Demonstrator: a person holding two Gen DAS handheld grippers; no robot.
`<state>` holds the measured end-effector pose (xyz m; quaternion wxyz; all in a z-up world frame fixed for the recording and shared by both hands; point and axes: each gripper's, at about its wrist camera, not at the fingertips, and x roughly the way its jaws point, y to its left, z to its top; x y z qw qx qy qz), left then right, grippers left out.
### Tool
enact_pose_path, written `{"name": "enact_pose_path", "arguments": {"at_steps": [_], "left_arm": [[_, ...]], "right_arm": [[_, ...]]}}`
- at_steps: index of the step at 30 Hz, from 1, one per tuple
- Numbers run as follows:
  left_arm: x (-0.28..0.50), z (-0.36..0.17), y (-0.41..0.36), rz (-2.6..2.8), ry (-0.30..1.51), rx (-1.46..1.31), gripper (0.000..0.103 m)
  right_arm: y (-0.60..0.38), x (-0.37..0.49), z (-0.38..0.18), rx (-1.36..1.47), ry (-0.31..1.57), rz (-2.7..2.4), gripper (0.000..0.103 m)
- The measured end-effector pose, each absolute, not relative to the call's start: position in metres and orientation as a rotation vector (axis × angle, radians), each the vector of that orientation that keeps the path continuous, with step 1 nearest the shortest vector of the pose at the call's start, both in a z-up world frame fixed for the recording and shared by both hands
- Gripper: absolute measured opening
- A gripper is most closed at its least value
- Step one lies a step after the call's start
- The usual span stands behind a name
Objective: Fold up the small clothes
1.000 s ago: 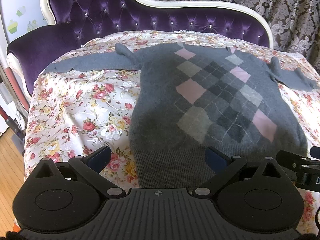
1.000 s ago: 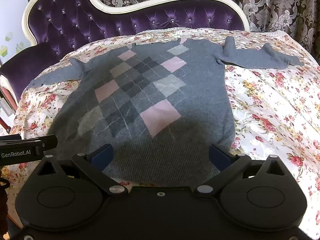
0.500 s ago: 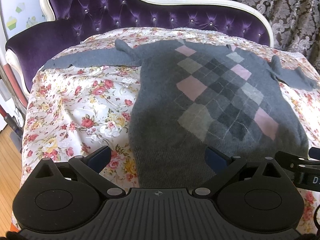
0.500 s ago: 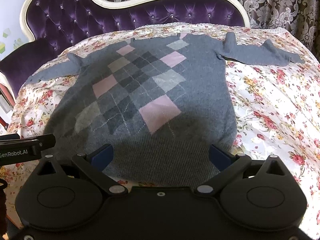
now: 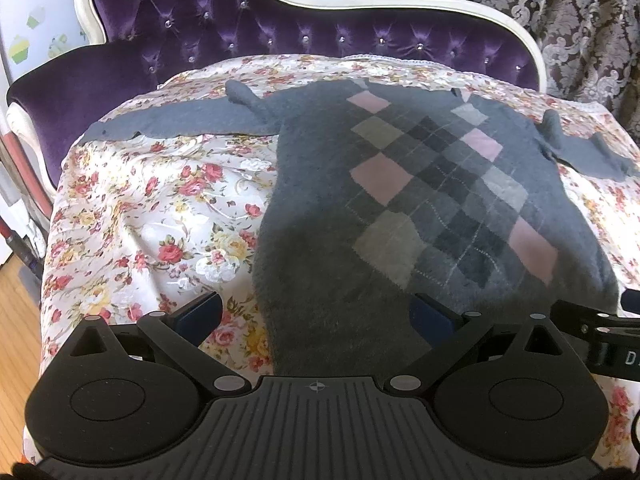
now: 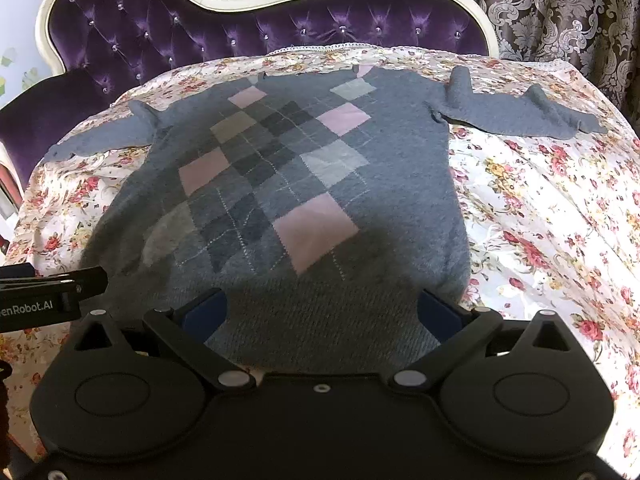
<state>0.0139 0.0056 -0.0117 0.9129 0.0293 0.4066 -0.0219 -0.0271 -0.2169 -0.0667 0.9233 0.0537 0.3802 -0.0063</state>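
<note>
While both tools hang over the near hem, the grey sweater lies flat on the flowered cloth, its 2 sleeves stretched out sideways toward the purple sofa back. Ahead of the left gripper, its fingers are spread wide across the sweater's left hem corner. The right gripper is also spread wide, straddling the ribbed hem and gripping nothing.

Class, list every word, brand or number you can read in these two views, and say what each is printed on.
"enRobot.AI", start cut off by the frame edge: on the left gripper, seen in the right wrist view.
"D", rest cut off: on the right gripper, seen in the left wrist view.
The sweater carries no readable text.
</note>
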Motion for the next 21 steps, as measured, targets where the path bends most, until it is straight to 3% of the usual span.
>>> {"name": "enact_pose_path", "arguments": {"at_steps": [21], "left_arm": [[0.073, -0.006, -0.020, -0.122, 0.791, 0.084, 0.101]], "right_arm": [[-0.255, 0.013, -0.055, 0.220, 0.867, 0.055, 0.102]]}}
